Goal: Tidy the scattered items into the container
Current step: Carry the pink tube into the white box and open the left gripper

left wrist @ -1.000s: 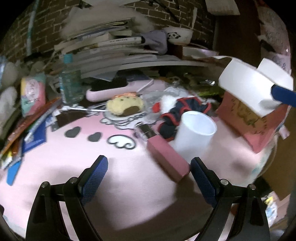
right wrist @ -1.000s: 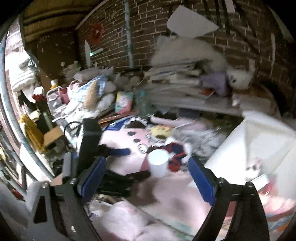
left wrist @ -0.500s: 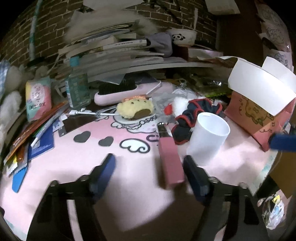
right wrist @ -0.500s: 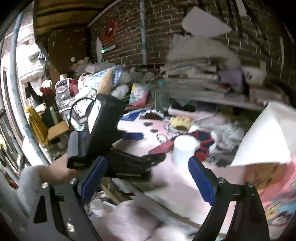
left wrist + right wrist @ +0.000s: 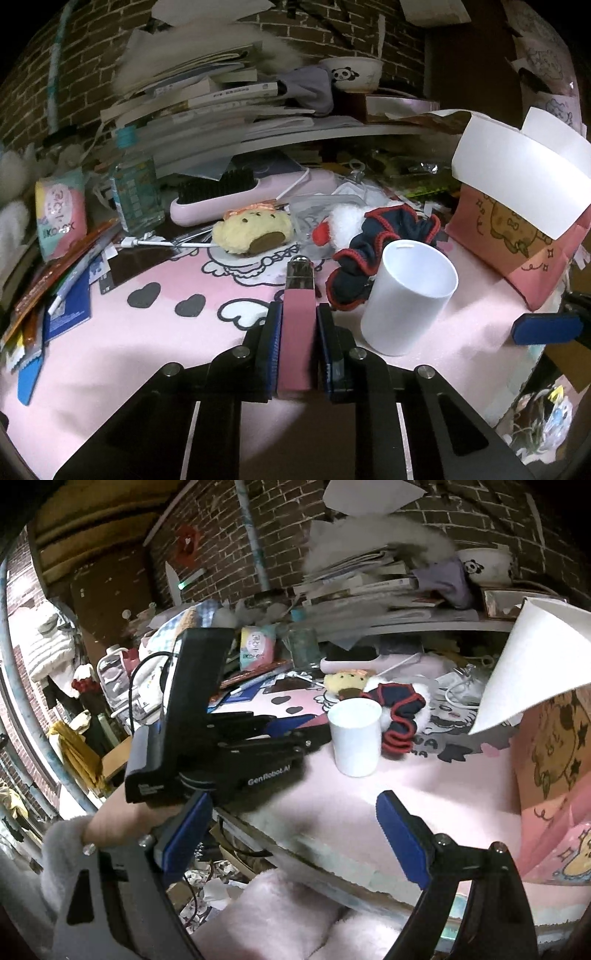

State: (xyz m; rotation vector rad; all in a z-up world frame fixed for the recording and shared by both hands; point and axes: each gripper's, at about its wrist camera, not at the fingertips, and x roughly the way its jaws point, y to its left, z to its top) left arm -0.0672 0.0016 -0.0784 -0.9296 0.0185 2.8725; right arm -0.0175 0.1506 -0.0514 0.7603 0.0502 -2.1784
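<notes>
My left gripper [image 5: 298,314] is shut on a flat pink case with a metal tip [image 5: 297,325] lying on the pink mat [image 5: 147,362]. A white cup [image 5: 406,299] stands just right of it, also in the right wrist view [image 5: 354,734]. A dark red-trimmed cloth [image 5: 373,247], a yellow plush [image 5: 253,232] and a pink hairbrush [image 5: 240,199] lie behind. The pink box with white flaps [image 5: 517,206] stands at the right. My right gripper [image 5: 291,830] is open and empty at the table's front edge; the left gripper [image 5: 280,734] shows in its view.
A water bottle [image 5: 135,184], a snack pouch [image 5: 61,212] and pens and booklets [image 5: 55,295] lie at the left. A shelf stacked with books [image 5: 221,99] and a panda bowl [image 5: 351,74] lines the back. A fluffy pink seat [image 5: 288,923] is below the table edge.
My left gripper moved over the pink case and closed on it. My right gripper swung down and left from beside the box to the table's front edge, still open.
</notes>
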